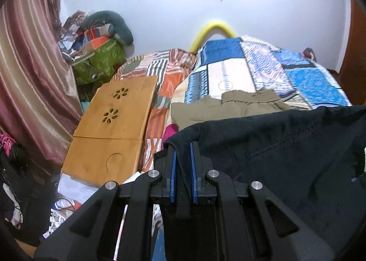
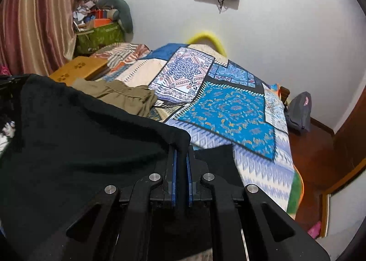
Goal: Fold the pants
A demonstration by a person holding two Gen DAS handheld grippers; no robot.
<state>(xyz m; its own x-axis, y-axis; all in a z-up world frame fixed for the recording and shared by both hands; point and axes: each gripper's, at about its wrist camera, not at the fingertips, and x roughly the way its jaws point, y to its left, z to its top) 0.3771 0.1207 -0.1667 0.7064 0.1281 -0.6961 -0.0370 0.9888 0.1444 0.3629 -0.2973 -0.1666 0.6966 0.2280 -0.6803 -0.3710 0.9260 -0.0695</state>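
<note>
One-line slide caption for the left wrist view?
Left tongs clamp an edge of black pants held above the patchwork bedspread, olive pants lying behind.

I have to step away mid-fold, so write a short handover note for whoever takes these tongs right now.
Left tongs: shut on one edge of the black fabric pants.
Right tongs: shut on the opposite edge of the same pants, which hang stretched between both, lifted over the blue patchwork bedspread.
Folded olive-khaki garment: already lying on the bedspread, further back.
Done: pants gripped at both ends and raised.
Left: lay them flat on the bedspread, fold, probably stack by the khaki garment.
</note>
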